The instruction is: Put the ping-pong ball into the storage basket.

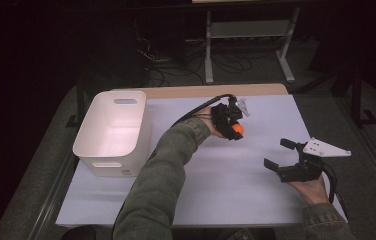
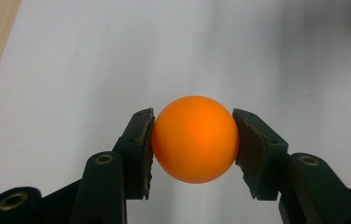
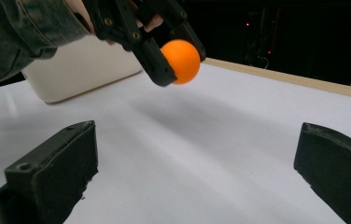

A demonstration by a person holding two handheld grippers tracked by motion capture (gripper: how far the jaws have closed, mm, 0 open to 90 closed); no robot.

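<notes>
An orange ball (image 2: pixel 195 139) is clamped between the two black jaws of my left gripper (image 2: pixel 193 151), held a little above the white table top. In the high view the left gripper (image 1: pixel 234 131) and the ball (image 1: pixel 238 129) hang over the middle of the table, right of the white bin (image 1: pixel 112 131). My right gripper (image 1: pixel 278 155) rests low at the right side of the table, jaws wide apart with nothing between them. From the right gripper view the ball (image 3: pixel 181 61) shows ahead, up off the surface, gripped by the left gripper (image 3: pixel 176 63).
The white bin (image 3: pixel 78 70) stands at the table's left, open at the top. A wooden strip (image 1: pixel 201 91) runs along the far edge of the table. Beyond it are a metal stand (image 1: pixel 248 42) and cables on the dark floor.
</notes>
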